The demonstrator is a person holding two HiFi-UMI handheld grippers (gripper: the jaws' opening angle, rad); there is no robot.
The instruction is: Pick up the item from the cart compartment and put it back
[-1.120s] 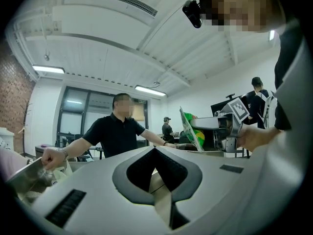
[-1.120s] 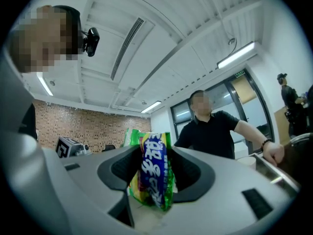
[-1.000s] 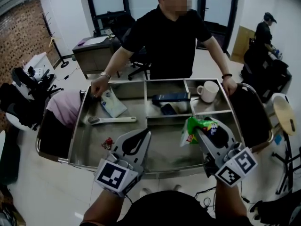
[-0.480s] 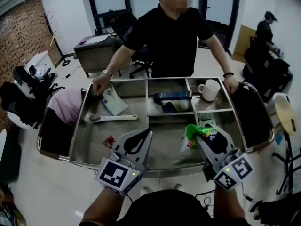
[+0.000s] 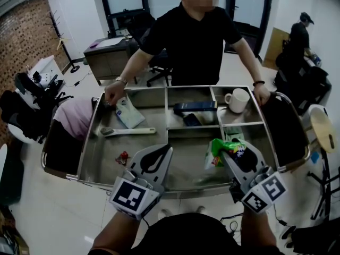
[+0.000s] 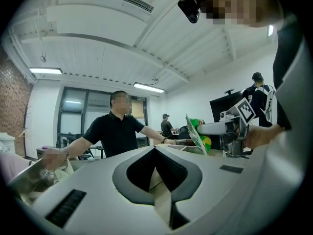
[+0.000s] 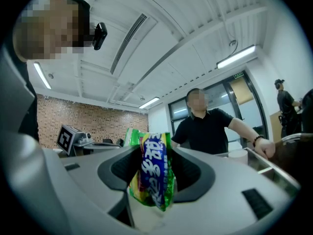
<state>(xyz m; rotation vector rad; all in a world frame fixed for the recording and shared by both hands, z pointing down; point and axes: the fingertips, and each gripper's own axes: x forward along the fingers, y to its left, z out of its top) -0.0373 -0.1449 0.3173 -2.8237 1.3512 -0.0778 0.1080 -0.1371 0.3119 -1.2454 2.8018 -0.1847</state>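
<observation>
The right gripper [image 5: 228, 152] pinches the green-and-blue crinkly plastic snack packet [image 5: 217, 154] above the steel cart's [image 5: 87, 142] near right corner. The left gripper [image 5: 162, 152] is pressed together, empty. Next, probably: lower it in and release.

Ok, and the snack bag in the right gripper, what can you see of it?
The snack bag is a crinkled plastic packet, green and yellow with a blue panel of white print. The right gripper is clamped on it, both jaws pressing its sides, so it stands on edge, clear of the steel cart below. Nothing else touches it.
</observation>
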